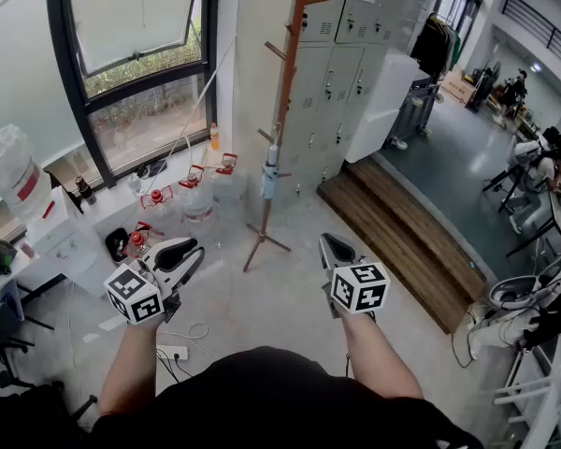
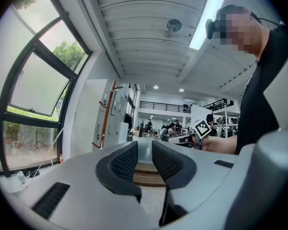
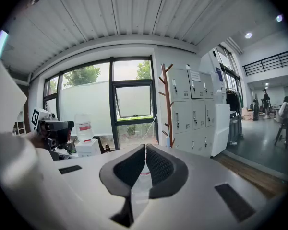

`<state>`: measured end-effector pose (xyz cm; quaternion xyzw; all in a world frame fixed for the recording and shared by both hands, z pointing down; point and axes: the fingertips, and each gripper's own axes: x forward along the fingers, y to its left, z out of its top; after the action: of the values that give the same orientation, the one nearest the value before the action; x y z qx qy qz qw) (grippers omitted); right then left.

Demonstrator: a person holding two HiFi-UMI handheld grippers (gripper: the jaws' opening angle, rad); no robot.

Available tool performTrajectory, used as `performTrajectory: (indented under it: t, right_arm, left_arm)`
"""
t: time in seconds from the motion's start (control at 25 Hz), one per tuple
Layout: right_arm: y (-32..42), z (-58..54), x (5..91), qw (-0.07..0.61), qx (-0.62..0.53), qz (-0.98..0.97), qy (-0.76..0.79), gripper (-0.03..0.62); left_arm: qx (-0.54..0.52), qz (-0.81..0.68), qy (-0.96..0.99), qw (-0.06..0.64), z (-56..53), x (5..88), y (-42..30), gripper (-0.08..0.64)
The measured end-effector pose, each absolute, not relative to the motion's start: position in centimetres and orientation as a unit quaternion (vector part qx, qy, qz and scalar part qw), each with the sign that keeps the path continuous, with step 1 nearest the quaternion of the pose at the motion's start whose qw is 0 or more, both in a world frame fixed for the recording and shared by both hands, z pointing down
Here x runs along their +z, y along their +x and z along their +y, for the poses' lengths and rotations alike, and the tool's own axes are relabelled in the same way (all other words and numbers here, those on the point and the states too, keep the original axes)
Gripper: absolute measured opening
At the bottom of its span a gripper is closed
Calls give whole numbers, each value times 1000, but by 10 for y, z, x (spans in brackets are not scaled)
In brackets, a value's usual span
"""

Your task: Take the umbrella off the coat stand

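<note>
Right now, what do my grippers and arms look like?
Both the left gripper and right gripper have pale grey moulded shells with black dimpled pads. Each carries a white cube printed with black square markers. The forearms are bare below a black top. No cables show on them.

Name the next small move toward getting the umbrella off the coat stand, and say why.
Probably step closer and raise the right tool toward the umbrella, opening its jaws on the way. The umbrella hangs on the coat stand, well ahead of the tool and out of its reach, and the tool's jaws are shut and empty.
</note>
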<state>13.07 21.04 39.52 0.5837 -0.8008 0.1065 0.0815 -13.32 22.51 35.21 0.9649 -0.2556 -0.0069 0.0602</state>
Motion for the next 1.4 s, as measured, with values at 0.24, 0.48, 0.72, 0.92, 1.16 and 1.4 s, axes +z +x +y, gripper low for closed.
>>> performTrajectory:
  t: [0.24,0.48,0.72,0.92,1.16,1.4]
  right_arm:
    - [124,219,398,90,102,-797,588,23]
    - [126,219,396,72,104,-792,598,23]
    - [129,212,399,72,104,-786,605,35]
    - [132,191,407,76,108,-787,603,38]
    - [137,157,417,86,116,-788,598,40]
    - [148,116,436,105,125,-796,583,40]
  left_arm:
    - [-8,-247,967,66,229,363,-145,107]
    - [1,-234,971,59,230,366,-141,107]
    - [-7,-236,970,63,226,368,-142,107]
    - [-2,-243,967,71,209,373,-136,107]
    - [0,-252,964,78,178,376,-133,107]
    - [9,-258,961,95,141,392,-117,107]
